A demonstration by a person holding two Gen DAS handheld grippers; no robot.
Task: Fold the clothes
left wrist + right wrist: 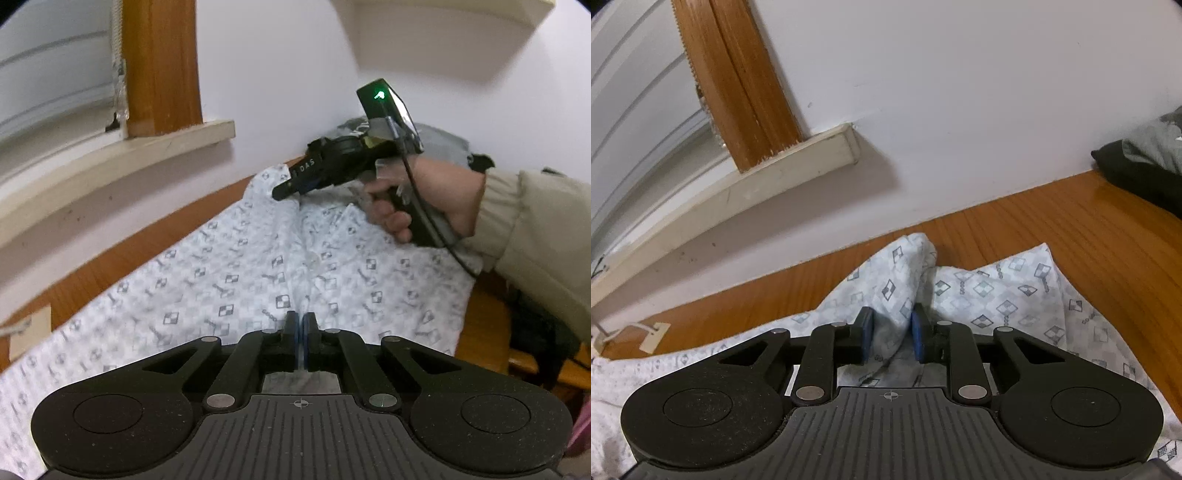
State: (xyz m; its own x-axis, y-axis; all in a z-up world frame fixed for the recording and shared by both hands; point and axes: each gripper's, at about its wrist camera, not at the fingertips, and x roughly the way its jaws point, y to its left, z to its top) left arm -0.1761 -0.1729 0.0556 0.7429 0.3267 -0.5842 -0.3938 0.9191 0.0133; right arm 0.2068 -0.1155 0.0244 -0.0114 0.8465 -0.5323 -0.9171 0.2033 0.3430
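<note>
A white garment with a grey diamond print (258, 273) lies spread on the wooden table (110, 258). My left gripper (302, 323) is shut on the garment's near edge, blue pads pressed together. My right gripper (892, 328) is part closed, with a raised ridge of the same garment (897, 284) between its blue pads, which touch the cloth. In the left wrist view the right gripper (286, 190) is held by a hand at the garment's far end, near the wall.
A white wall and a cream window sill (110, 162) with a wooden frame (162, 66) border the table's far side. A pile of dark and grey clothes (1145, 162) lies on the table at the right. A small cream block (655, 336) sits at the left.
</note>
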